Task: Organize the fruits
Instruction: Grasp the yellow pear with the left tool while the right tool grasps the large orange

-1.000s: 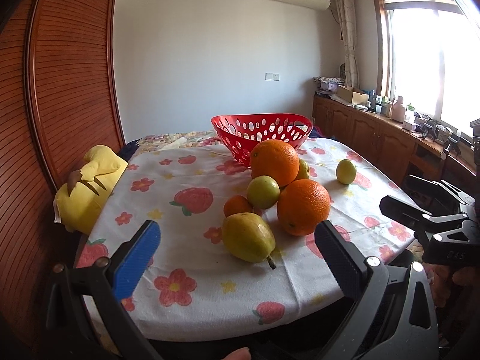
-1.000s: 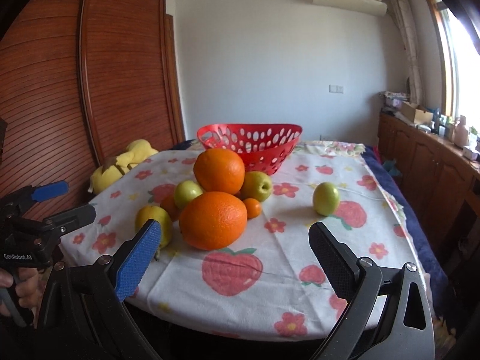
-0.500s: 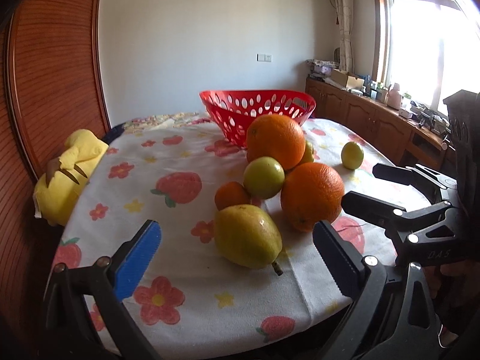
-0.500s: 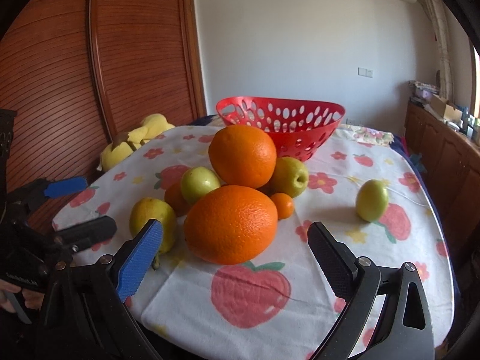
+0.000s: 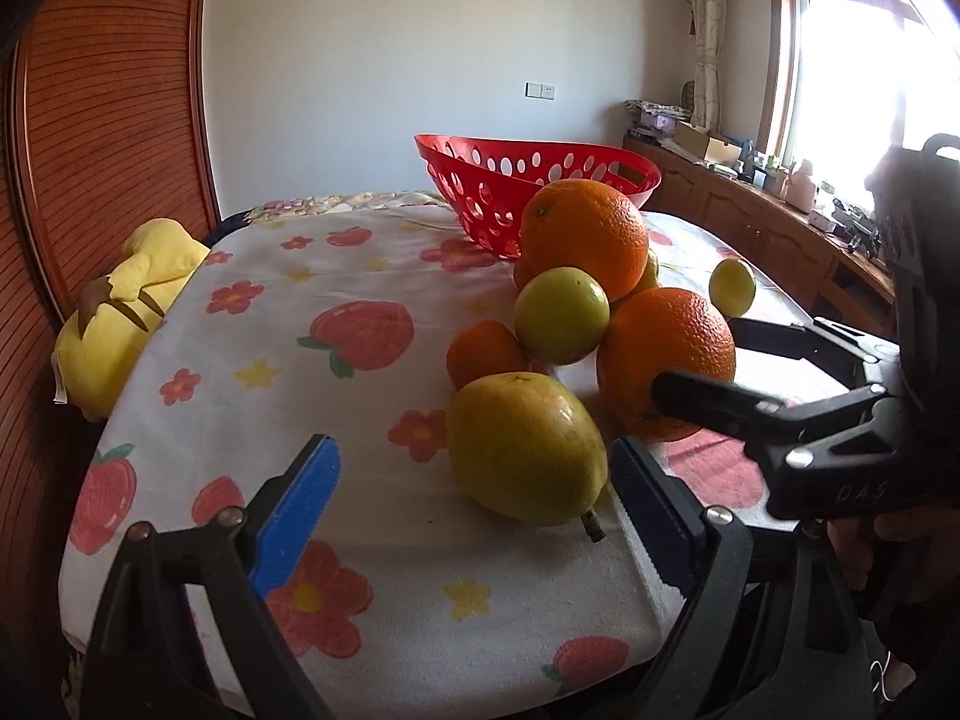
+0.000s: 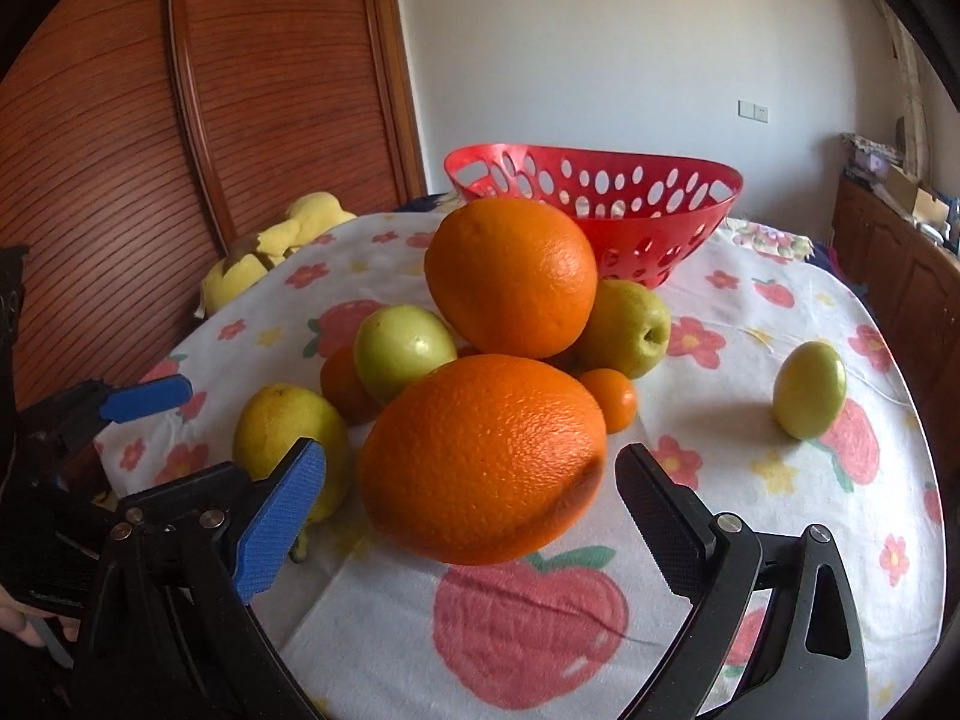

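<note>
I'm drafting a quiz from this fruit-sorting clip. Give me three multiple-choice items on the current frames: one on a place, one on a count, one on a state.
1. Which fruit lies off alone, apart from the pile?
A. a big orange
B. a small green fruit
C. the pear

2. How many big oranges are in view?
A. one
B. two
C. four

3. What is in the red basket?
A. no fruit that can be seen
B. both oranges
C. the pear

Key:
1 B: the green fruit sits by itself on the tablecloth, right of the pile.
2 B: one orange lies in front and a second orange rests higher in the pile.
3 A: the basket stands behind the pile and no fruit shows over its rim or through its holes; the pear is on the cloth between the left gripper's closing jaws, not yet pinched.
</note>
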Tool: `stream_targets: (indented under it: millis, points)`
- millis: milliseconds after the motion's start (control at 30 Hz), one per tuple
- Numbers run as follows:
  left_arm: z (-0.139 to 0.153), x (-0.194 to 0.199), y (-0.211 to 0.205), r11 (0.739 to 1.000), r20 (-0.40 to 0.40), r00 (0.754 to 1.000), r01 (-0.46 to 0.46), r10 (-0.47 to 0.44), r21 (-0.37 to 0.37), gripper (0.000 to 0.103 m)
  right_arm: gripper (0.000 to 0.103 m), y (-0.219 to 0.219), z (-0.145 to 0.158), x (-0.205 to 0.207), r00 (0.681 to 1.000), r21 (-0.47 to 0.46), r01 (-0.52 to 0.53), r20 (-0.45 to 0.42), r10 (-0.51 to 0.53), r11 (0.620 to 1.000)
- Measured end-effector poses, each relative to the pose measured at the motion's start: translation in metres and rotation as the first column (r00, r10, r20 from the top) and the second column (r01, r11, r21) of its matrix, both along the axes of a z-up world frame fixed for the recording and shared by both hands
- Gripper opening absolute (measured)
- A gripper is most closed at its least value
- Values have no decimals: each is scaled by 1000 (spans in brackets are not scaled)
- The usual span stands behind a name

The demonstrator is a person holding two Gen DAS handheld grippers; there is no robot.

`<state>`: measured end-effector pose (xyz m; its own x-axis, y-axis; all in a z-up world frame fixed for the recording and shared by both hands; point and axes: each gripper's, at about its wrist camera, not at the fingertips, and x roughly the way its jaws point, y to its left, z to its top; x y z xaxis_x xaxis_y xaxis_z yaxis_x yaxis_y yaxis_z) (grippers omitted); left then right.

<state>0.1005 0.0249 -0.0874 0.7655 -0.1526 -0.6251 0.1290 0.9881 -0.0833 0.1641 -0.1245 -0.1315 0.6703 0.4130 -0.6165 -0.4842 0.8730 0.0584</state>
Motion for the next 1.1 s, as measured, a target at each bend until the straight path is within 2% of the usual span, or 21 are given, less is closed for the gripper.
stream_targets:
  millis: [167,333,600,1100]
  points:
    - [1,1,1,1000,0,1000,1,-1,-2,91,101,11,-12,8,1000,-67,13,-7,-13,998]
    - [-2,5,-1,1000,-11,1000,6,-6,-5,91,95,5,-14,12,1000,-41,8,-30,-9,999]
    - [-4,13,-8,999,-26,999,24,-24,-22,91,94,-4,-12,-1,999,-60,4,-38,-7,998]
    - [-12,29,-18,999,-78,996,38,-40,-23,87,94,-23,-12,-6,998,-30,22,-61,-24,999]
